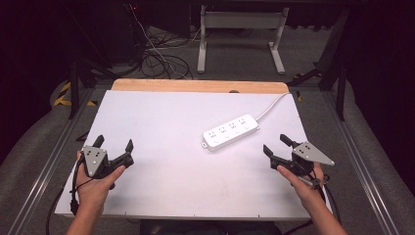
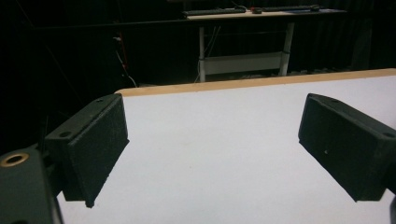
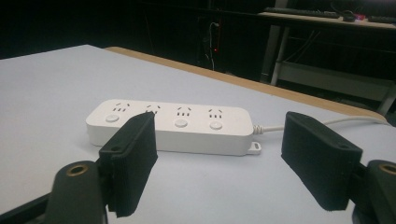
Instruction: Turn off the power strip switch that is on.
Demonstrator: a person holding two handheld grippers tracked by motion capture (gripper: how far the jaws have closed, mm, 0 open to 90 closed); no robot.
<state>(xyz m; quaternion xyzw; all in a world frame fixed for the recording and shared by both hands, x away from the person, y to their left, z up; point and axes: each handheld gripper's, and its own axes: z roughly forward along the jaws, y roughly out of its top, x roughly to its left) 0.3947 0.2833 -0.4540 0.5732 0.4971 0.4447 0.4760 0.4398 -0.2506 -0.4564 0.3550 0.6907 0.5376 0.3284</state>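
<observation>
The table [image 1: 161, 196] has a matt white top, smooth like paper or laminate, with a bare wood strip along its far edge. The power strip [image 1: 230, 131] looks like smooth, slightly glossy white plastic. The pads [image 3: 130, 163] are black, rough and ribbed.

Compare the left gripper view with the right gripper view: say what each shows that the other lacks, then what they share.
Left gripper view: its own open gripper over bare white table, nothing between the jaws.

Right gripper view: a white power strip lying flat just beyond its open gripper, four sockets, each with a round button, and a white cord leading off to the right.

Both: the white tabletop with its wooden far edge, a dark room and a white-legged desk behind.
</observation>
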